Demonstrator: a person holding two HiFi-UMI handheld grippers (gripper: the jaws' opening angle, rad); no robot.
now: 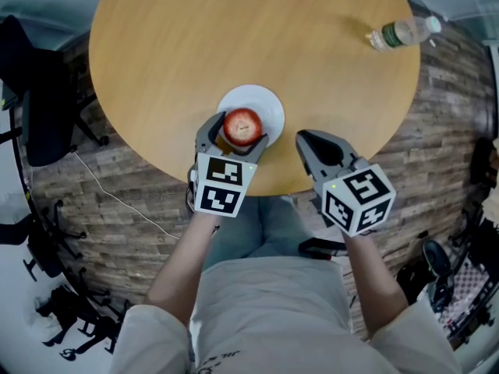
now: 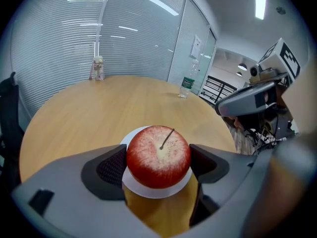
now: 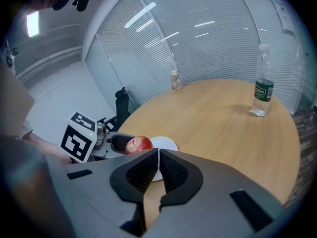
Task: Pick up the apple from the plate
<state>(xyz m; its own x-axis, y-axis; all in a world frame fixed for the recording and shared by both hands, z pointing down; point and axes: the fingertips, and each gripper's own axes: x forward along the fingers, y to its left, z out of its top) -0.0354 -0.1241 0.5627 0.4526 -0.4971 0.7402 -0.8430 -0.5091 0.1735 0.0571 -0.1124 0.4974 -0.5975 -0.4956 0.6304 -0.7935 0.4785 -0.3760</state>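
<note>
A red apple with a stem sits between the pads of my left gripper, at the near edge of the white plate. In the left gripper view both pads press the sides of the apple, and the plate shows beneath it; I cannot tell whether the apple rests on the plate or hangs just over it. My right gripper is shut with nothing in it, hovering over the table's near edge to the right of the plate. The right gripper view shows its pads meeting, with the apple and plate beyond.
The round wooden table carries a clear water bottle with a green label at the far right. A small clear container stands at the table's far edge. A dark office chair stands left of the table.
</note>
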